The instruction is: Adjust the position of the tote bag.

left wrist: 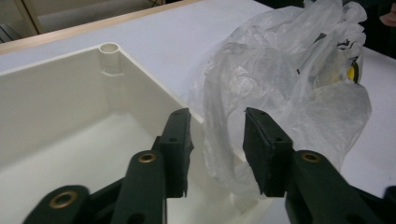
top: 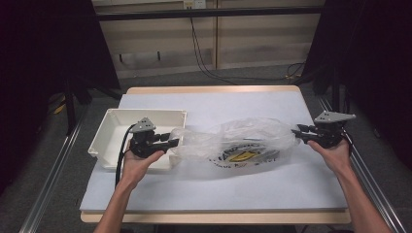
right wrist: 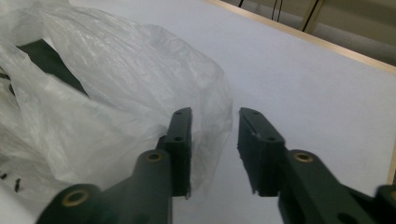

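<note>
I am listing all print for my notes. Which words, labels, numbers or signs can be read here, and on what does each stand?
None can be read.
The plastic bag bears a yellow and black print with lettering, too blurred to read.
The white bin shows no text.

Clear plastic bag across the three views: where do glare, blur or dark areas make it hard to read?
High view: the crumpled clear plastic bag with a yellow print is lit evenly, with black surroundings left and right. Left gripper view: the bag is fairly sharp, while the gripper's bases at the bottom edge blur. Right gripper view: the film looks milky, folds soft.
</note>
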